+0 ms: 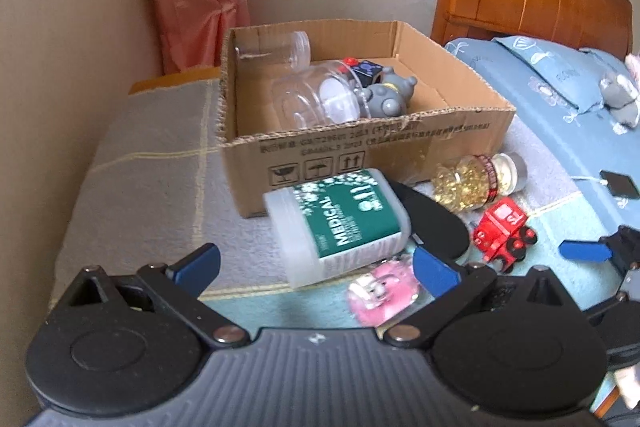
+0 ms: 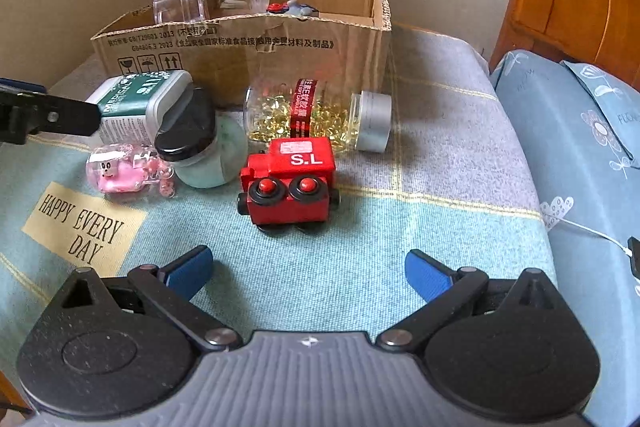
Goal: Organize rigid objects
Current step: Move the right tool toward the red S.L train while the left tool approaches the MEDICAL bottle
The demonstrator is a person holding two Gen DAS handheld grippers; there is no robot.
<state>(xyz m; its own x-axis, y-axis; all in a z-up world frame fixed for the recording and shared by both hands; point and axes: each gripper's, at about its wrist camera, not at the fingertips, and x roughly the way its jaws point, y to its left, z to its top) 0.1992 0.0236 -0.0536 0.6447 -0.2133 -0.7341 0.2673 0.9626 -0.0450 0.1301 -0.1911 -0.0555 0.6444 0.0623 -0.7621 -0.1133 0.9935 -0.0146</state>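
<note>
Both spread wide and empty: left gripper (image 1: 316,267) close before the white plastic canister with the green "MEDICAL" label (image 1: 340,223), right gripper (image 2: 308,269) facing the red wooden toy train (image 2: 290,179). Lying on its side on the grey-and-teal blanket (image 2: 360,267) in front of the open cardboard box (image 1: 400,143), long axis slanting across the left jaws. Probably nearer the left.

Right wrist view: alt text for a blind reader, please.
The open right gripper hovers over a blanket, facing a red toy train. Behind lie a capsule jar, a pink toy and a cardboard box.
</note>
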